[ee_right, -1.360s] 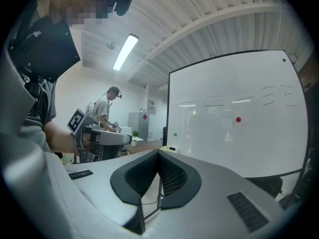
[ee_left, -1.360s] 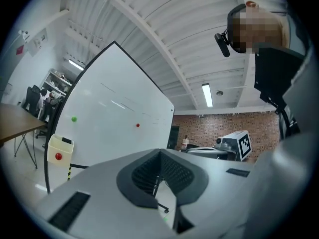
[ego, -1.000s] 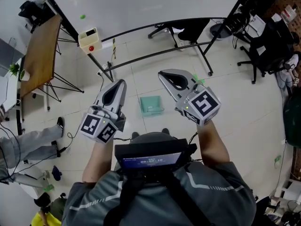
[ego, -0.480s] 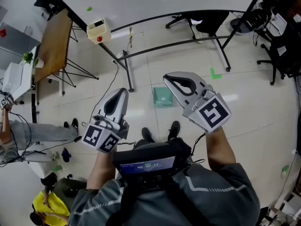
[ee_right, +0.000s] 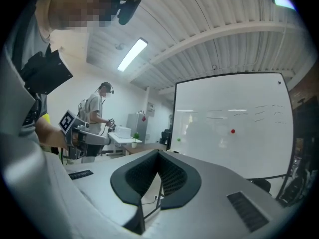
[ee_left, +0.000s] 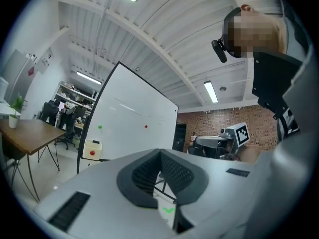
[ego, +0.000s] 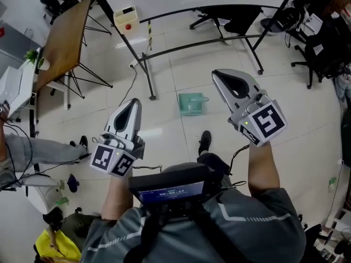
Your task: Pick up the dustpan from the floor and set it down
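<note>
The green dustpan (ego: 191, 103) lies flat on the tiled floor in the head view, ahead of me and between my two hands. My left gripper (ego: 131, 102) is held level to the dustpan's left, well above the floor, with its jaws together and nothing in them. My right gripper (ego: 225, 74) hovers to the dustpan's right, jaws also closed and empty. In the left gripper view the left gripper (ee_left: 160, 154) points at a whiteboard. In the right gripper view the right gripper (ee_right: 159, 155) does the same. Neither gripper view shows the dustpan.
The black whiteboard frame (ego: 197, 45) runs across the floor just beyond the dustpan. A wooden table (ego: 63, 43) and a cream box with a red button (ego: 125, 16) stand at the back left. Office chairs (ego: 323, 48) are at the right. A person's legs (ego: 33, 152) show at left, my shoe (ego: 204, 142) below the dustpan.
The view has swung, and both grippers have swept sideways over the floor, still shut and empty. The right one now sits farther right. The dustpan shows higher in the picture.
</note>
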`<act>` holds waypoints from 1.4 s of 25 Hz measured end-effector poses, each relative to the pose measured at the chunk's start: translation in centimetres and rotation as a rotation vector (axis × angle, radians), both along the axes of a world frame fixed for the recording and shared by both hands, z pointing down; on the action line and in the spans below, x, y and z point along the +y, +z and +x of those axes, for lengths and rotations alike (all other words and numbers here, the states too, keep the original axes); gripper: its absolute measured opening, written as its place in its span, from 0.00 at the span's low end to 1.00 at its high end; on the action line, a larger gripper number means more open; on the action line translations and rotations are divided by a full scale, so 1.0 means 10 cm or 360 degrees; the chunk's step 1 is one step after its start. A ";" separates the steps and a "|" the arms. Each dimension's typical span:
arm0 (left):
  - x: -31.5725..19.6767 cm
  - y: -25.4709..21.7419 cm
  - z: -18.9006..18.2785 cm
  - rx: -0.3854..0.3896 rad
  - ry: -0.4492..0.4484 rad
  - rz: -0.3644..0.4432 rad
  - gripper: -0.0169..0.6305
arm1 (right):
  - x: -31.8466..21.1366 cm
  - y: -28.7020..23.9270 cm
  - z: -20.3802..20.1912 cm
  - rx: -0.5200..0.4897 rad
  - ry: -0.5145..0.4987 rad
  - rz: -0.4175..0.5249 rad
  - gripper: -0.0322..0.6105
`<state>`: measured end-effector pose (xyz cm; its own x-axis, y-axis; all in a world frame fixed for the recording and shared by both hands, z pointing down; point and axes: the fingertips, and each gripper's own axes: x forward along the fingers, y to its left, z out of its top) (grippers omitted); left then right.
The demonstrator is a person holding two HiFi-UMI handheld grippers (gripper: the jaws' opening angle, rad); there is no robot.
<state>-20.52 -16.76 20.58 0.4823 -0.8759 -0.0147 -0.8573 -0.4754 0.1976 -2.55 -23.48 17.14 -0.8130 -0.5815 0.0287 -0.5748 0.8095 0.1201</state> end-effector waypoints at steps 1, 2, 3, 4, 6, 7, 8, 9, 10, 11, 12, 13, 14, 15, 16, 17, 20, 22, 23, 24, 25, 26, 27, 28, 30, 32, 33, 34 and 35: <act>0.22 0.02 -0.14 -0.0003 0.0015 0.0006 0.07 | 0.22 -0.01 -0.10 -0.0012 0.0034 -0.0015 0.07; 0.42 0.02 -0.26 -0.0010 0.0038 0.0023 0.07 | 0.44 -0.02 -0.20 -0.0032 0.0071 -0.0031 0.07; 0.61 -0.01 -0.37 -0.0013 0.0069 0.0048 0.07 | 0.65 -0.04 -0.29 -0.0052 0.0113 -0.0040 0.07; 0.79 -0.04 -0.48 -0.0004 0.0106 0.0072 0.07 | 0.87 -0.06 -0.38 -0.0065 0.0158 -0.0043 0.07; 1.15 -0.09 -0.65 0.0045 0.0176 0.0102 0.07 | 1.30 -0.08 -0.56 -0.0065 0.0224 -0.0056 0.07; 1.31 -0.10 -0.72 0.0067 0.0204 0.0110 0.07 | 1.50 -0.07 -0.64 -0.0054 0.0244 -0.0066 0.07; 1.46 -0.11 -0.77 0.0077 0.0228 0.0115 0.07 | 1.68 -0.06 -0.71 -0.0041 0.0259 -0.0072 0.07; 1.60 -0.12 -0.79 0.0077 0.0250 0.0118 0.07 | 1.86 -0.04 -0.77 -0.0028 0.0267 -0.0073 0.07; 1.74 -0.14 -0.79 0.0072 0.0272 0.0118 0.07 | 2.01 -0.03 -0.80 -0.0017 0.0270 -0.0070 0.07; 1.85 -0.16 -0.76 0.0067 0.0293 0.0117 0.07 | 2.15 -0.05 -0.80 -0.0010 0.0272 -0.0063 0.07; 1.95 -0.19 -0.72 0.0061 0.0312 0.0114 0.07 | 2.27 -0.09 -0.78 -0.0008 0.0275 -0.0051 0.07; 2.03 -0.22 -0.67 0.0055 0.0327 0.0111 0.07 | 2.36 -0.14 -0.74 -0.0005 0.0281 -0.0037 0.07; 2.10 -0.25 -0.61 0.0049 0.0336 0.0109 0.07 | 2.44 -0.18 -0.69 0.0001 0.0287 -0.0023 0.07; 2.18 -0.28 -0.54 0.0045 0.0340 0.0110 0.07 | 2.51 -0.21 -0.64 0.0009 0.0288 -0.0012 0.07; 2.25 -0.31 -0.48 0.0041 0.0341 0.0113 0.07 | 2.58 -0.24 -0.58 0.0013 0.0283 -0.0004 0.07; 2.31 -0.34 -0.41 0.0038 0.0338 0.0117 0.07 | 2.65 -0.26 -0.52 0.0011 0.0274 0.0002 0.07; 2.48 -0.47 -0.17 0.0039 0.0316 0.0134 0.07 | 2.87 -0.35 -0.34 -0.0014 0.0231 0.0012 0.07; 2.59 -0.56 0.03 0.0044 0.0295 0.0151 0.07 | 3.01 -0.41 -0.17 -0.0023 0.0198 0.0014 0.07; 2.65 -0.60 0.15 0.0043 0.0283 0.0157 0.07 | 3.08 -0.44 -0.07 -0.0024 0.0180 0.0016 0.07; 2.70 -0.63 0.28 0.0040 0.0272 0.0164 0.07 | 3.15 -0.46 0.05 -0.0022 0.0164 0.0019 0.07; 2.75 -0.66 0.42 0.0037 0.0263 0.0169 0.07 | 3.21 -0.49 0.18 -0.0019 0.0149 0.0023 0.07; 2.81 -0.69 0.57 0.0034 0.0257 0.0176 0.07 | 3.27 -0.50 0.31 -0.0018 0.0135 0.0026 0.07; 2.86 -0.72 0.71 0.0030 0.0253 0.0183 0.07 | 3.33 -0.52 0.43 -0.0019 0.0121 0.0026 0.07; 2.91 -0.75 0.83 0.0025 0.0248 0.0189 0.07 | 3.38 -0.53 0.54 -0.0024 0.0109 0.0023 0.07; 2.99 -0.78 0.98 0.0019 0.0233 0.0185 0.07 | 3.44 -0.56 0.67 -0.0033 0.0094 0.0019 0.07; 3.05 -0.76 1.06 0.0027 0.0213 0.0160 0.07 | 3.48 -0.56 0.75 -0.0036 0.0087 0.0018 0.07; 3.09 -0.73 1.10 0.0028 0.0208 0.0149 0.07 | 3.51 -0.56 0.78 -0.0036 0.0080 0.0019 0.07; 3.12 -0.70 1.14 0.0021 0.0206 0.0141 0.07 | 3.54 -0.55 0.81 -0.0033 0.0072 0.0023 0.07; 3.15 -0.68 1.18 0.0009 0.0204 0.0135 0.07 | 3.56 -0.53 0.84 -0.0029 0.0065 0.0029 0.07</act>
<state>-8.70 14.77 13.76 0.5898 -0.8027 -0.0890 -0.7876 -0.5960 0.1565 5.88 12.10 11.83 -0.7889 -0.6145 0.0033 -0.6094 0.7831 0.1238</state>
